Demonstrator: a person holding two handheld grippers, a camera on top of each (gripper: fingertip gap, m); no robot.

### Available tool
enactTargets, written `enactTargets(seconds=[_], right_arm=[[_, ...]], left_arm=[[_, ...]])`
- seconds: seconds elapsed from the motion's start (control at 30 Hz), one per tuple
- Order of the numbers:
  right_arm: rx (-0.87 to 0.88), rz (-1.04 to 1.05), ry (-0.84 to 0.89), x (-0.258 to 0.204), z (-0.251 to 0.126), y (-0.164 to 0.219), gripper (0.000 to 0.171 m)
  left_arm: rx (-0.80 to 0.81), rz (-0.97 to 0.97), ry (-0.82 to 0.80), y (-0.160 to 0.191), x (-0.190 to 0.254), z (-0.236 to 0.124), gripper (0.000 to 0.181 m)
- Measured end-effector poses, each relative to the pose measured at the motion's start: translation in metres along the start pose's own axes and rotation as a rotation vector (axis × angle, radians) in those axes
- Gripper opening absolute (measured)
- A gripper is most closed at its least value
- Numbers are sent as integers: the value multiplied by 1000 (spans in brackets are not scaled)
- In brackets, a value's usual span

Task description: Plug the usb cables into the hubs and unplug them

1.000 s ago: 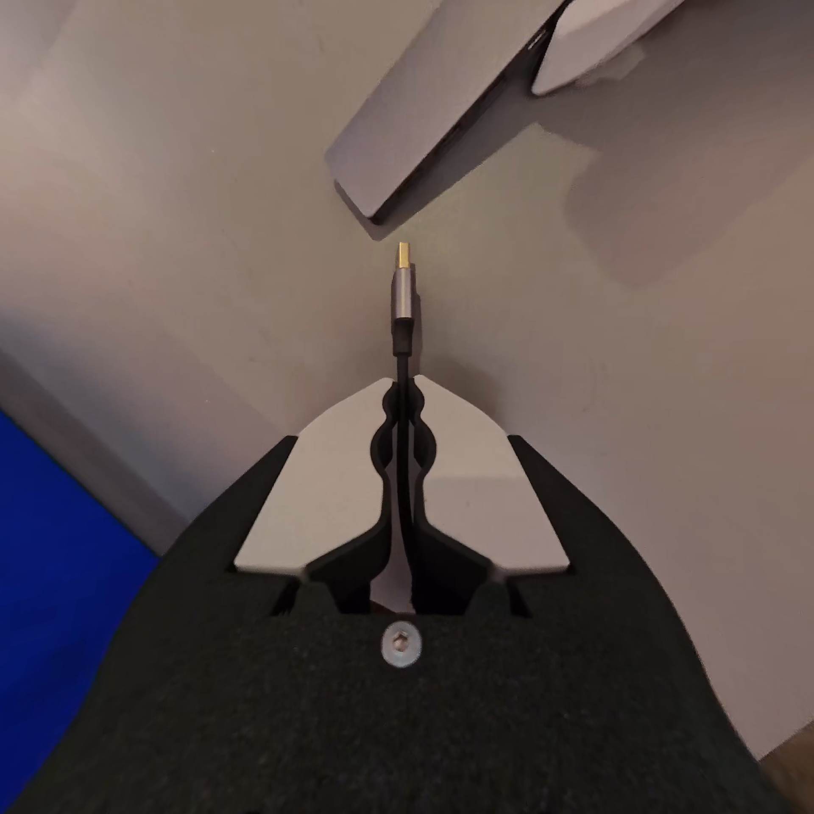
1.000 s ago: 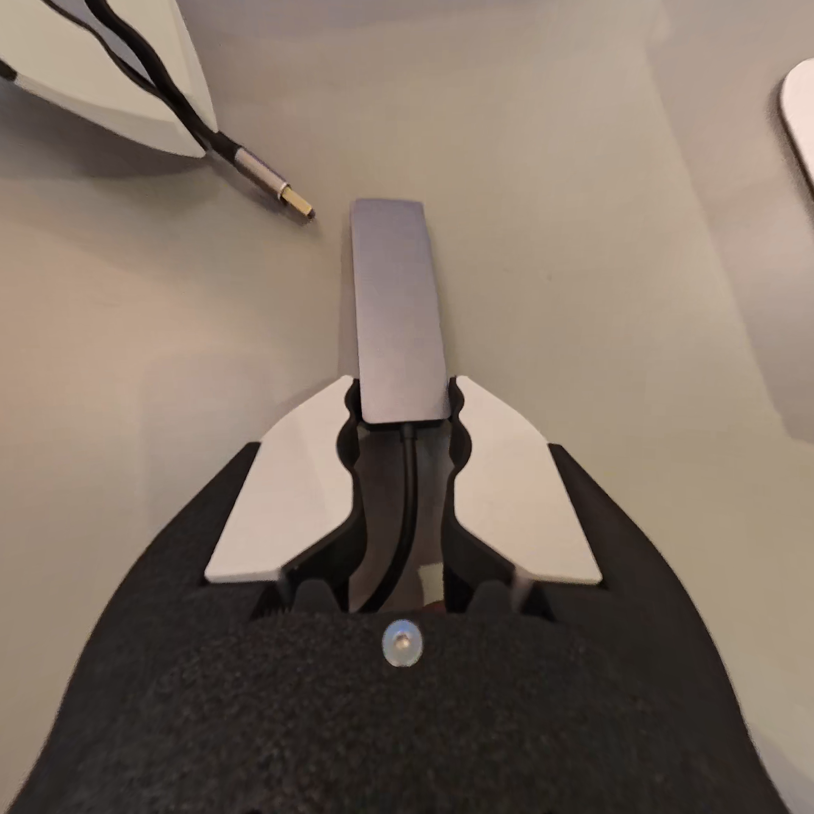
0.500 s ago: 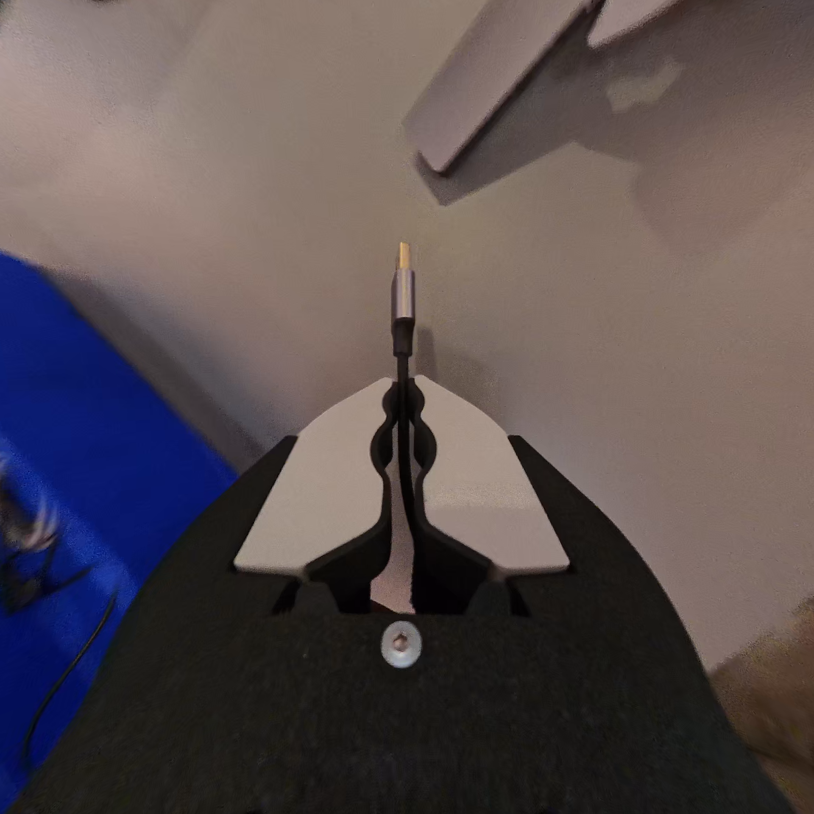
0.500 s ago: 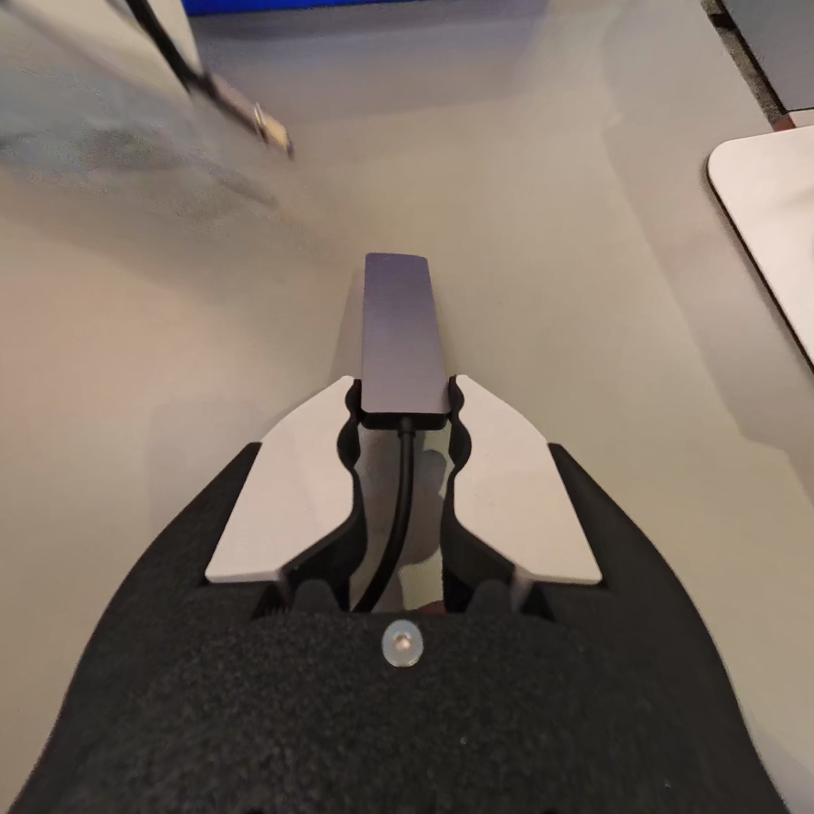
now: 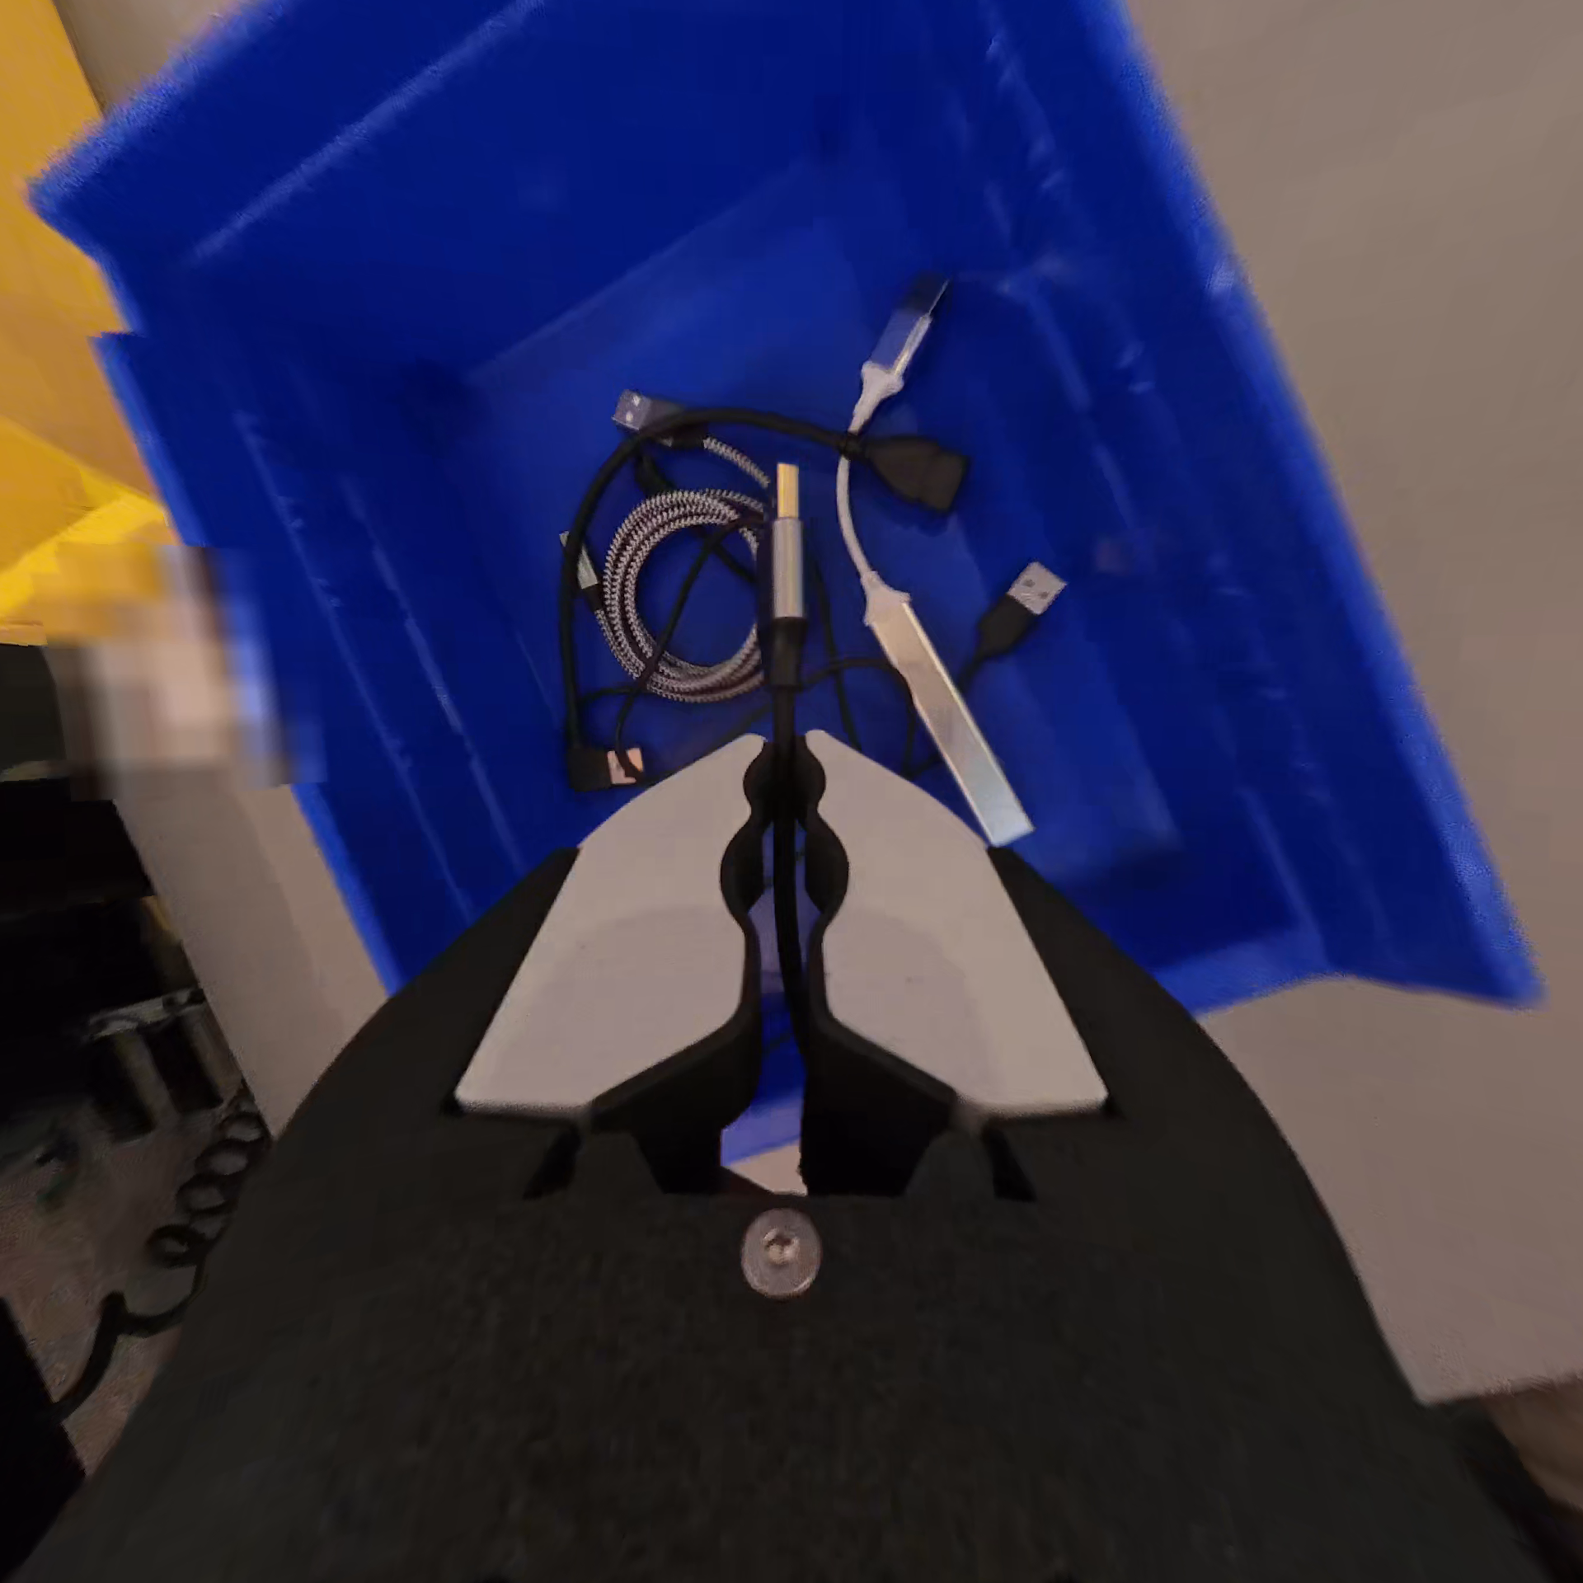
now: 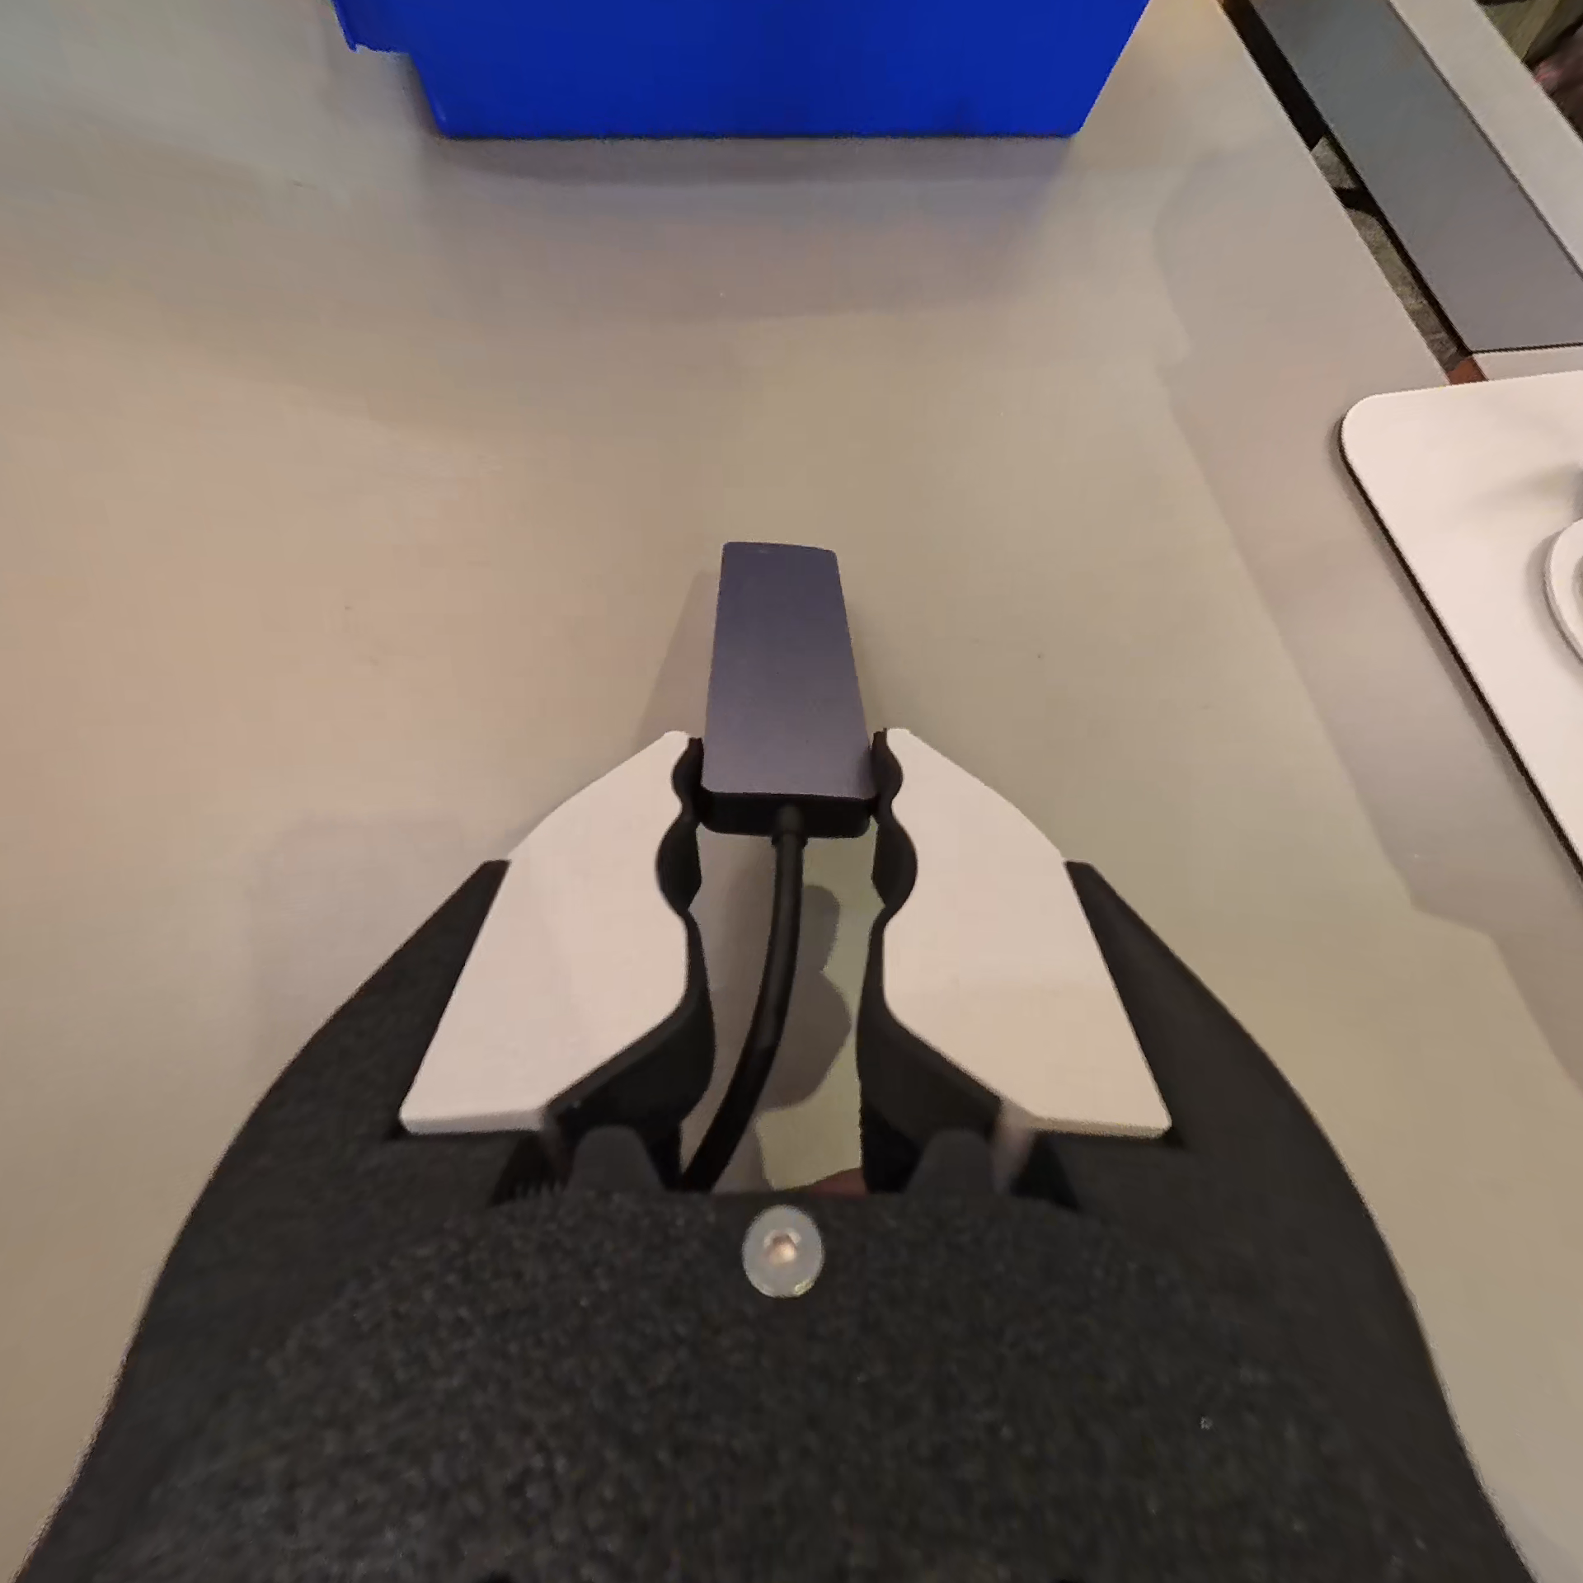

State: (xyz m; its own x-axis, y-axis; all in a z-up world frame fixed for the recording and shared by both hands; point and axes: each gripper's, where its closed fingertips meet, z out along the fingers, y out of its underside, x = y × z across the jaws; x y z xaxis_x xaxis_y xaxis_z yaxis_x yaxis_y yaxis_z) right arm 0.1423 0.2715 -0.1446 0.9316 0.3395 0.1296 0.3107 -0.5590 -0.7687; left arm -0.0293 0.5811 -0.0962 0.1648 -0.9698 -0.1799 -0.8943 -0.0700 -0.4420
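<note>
My left gripper (image 5: pixel 784 743) is shut on the black cord of a USB cable (image 5: pixel 786 565). Its silver plug with a gold tip points forward, held above the open blue bin (image 5: pixel 1199 531). In the bin lie a braided cable (image 5: pixel 685 600), several black cables (image 5: pixel 921 471) and a slim silver hub (image 5: pixel 951 719) with a white lead. My right gripper (image 6: pixel 788 749) is shut on the near end of a dark grey hub (image 6: pixel 784 677). The hub points forward over the grey table (image 6: pixel 343 514), its black cord running back between the fingers.
In the right wrist view the blue bin (image 6: pixel 754 68) stands at the table's far side. A white pad (image 6: pixel 1473 548) lies at the right, beyond it the table's right edge. In the left wrist view a yellow object (image 5: pixel 51 343) and dark clutter (image 5: pixel 86 1071) sit left of the bin. About 35 cm separates my left fingertips from my right. From the left gripper's tips to the yellow object (image 5: pixel 51 343) is close to 25 cm.
My left gripper swung left with the cable, away from the hub, and is now above the blue bin. My right gripper drew back with the hub, bringing the bin into view.
</note>
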Motion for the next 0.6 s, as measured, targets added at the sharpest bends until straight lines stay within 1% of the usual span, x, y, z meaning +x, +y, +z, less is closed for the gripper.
enactTargets(seconds=[0.07, 0.17, 0.23, 0.33, 0.43, 0.53, 0.6], right_arm=[[26, 7, 9, 3, -1, -3, 37], [59, 25, 13, 5, -2, -7, 37], [62, 21, 15, 5, -2, -8, 37], [67, 19, 14, 5, -3, -9, 37], [82, 23, 3, 4, -4, -11, 37], [113, 30, -19, 1, -7, -17, 37], [137, 25, -34, -3, -9, -22, 37]], left_arm=[[-56, 6, -12, 3, -3, 26, 4], [-83, -13, 19, 5, -3, 50, 4], [-98, -6, 20, 10, -4, 62, 4], [-58, -22, 63, 10, 1, 71, 6], [-9, -18, 84, 10, 5, 61, 35], [82, 20, 60, 3, 12, 26, 59], [189, 68, 55, -10, 27, -9, 62]])
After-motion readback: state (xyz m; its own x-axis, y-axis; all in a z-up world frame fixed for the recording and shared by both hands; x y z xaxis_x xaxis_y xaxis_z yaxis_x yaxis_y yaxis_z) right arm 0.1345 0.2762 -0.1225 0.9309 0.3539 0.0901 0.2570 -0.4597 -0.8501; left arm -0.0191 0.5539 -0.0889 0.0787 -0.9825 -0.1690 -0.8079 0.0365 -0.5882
